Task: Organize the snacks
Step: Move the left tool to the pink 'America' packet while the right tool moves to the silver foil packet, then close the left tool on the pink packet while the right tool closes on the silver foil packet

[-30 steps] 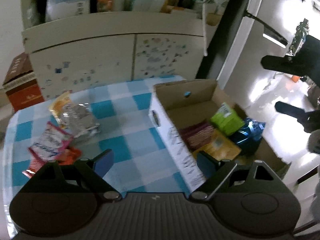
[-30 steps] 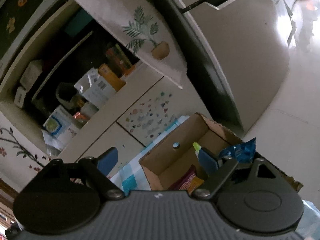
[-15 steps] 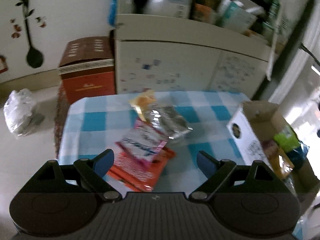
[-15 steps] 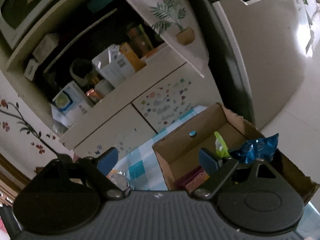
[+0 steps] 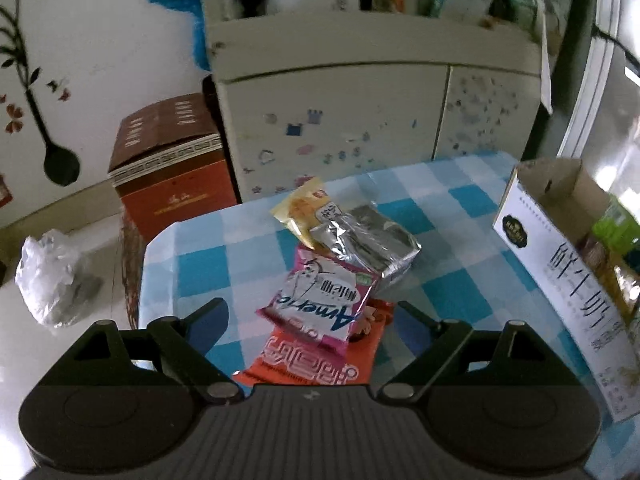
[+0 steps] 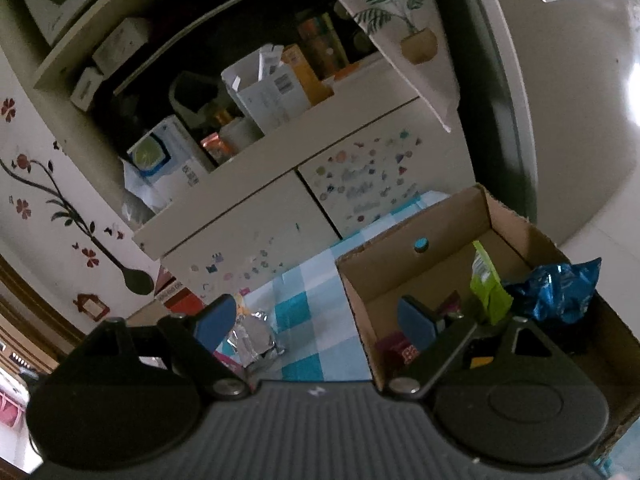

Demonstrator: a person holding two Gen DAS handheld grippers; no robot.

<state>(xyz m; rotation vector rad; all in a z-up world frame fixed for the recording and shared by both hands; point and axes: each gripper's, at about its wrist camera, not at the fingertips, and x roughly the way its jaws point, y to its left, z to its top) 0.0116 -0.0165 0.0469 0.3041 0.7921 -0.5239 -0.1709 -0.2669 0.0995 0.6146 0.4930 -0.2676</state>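
Left wrist view: left gripper (image 5: 308, 314) wide open, empty, over pink snack packet (image 5: 320, 300) at lower centre, long axis running up-frame, atop orange packet (image 5: 312, 364); silver pouch (image 5: 366, 242) beyond. Right gripper (image 6: 316, 322) open, empty, at cardboard box (image 6: 440, 220); left is nearer.

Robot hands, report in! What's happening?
Left gripper open above pink snack packet. Right gripper open, empty, near brown cardboard box. Nothing blocking.

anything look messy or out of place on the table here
Yes: four snack packets lie in a loose overlapping heap, the pink packet atop the orange one, silver bag over the yellow one, none in the cardboard box.
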